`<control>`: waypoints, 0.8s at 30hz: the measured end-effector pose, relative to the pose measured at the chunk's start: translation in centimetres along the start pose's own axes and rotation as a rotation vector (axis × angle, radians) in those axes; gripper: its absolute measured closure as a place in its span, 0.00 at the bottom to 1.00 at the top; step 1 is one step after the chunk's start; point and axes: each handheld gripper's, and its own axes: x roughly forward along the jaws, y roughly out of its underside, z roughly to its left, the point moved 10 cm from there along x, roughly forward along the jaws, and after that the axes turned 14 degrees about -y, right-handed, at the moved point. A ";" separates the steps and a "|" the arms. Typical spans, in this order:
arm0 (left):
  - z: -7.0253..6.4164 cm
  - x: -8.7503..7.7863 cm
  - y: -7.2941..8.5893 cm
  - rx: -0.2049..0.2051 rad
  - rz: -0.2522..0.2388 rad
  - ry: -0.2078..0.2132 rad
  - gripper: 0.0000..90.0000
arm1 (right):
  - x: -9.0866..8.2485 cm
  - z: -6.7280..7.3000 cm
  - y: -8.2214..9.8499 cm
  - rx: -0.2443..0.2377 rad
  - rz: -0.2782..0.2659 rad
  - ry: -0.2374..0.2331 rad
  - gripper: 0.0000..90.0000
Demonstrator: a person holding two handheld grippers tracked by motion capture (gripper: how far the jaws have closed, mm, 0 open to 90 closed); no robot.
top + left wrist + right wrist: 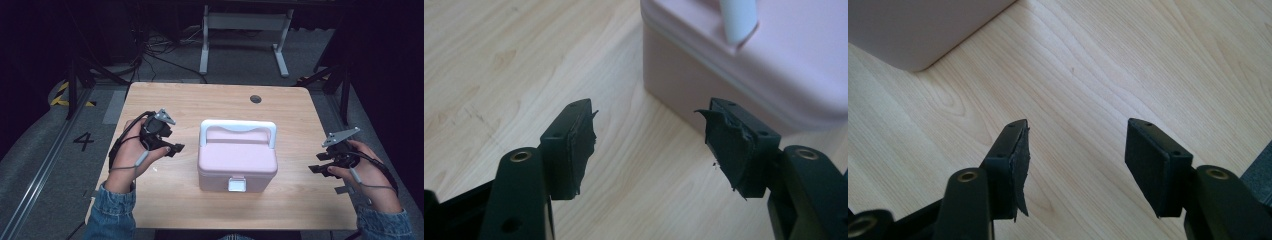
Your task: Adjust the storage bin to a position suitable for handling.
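Observation:
A pink lidded box (237, 162) with a white carry handle (238, 128) and a white front latch (236, 184) sits shut in the middle of the wooden table (210, 102). My left gripper (174, 148) hovers just left of the box, open and empty; the left gripper view has the box's side (704, 85) and handle end (739, 20) right ahead of its jaws (646, 145). My right gripper (316, 163) is held to the right of the box, open and empty, with the box's corner (913, 30) at upper left beyond its jaws (1075, 160).
A small dark round hole (255, 99) is set in the table near its far edge. Past the table stand a white frame (245, 35) and cables on a grey floor (165, 55). Bare wood lies on both sides of the box.

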 end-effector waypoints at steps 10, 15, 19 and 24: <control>-1.7 0.4 -3.4 -0.047 -0.136 0.084 0.39 | -1.0 -0.1 1.4 0.043 -0.017 0.037 0.48; -2.5 1.2 -4.6 -0.051 -0.163 0.102 0.36 | -1.2 -0.1 2.0 0.058 -0.015 0.045 0.48; -3.0 2.2 -5.1 -0.057 -0.174 0.111 0.33 | -1.4 -0.2 2.3 0.063 -0.019 0.051 0.47; -3.7 3.2 -5.6 -0.073 -0.185 0.119 0.32 | -1.3 -0.2 2.3 0.063 -0.018 0.053 0.47</control>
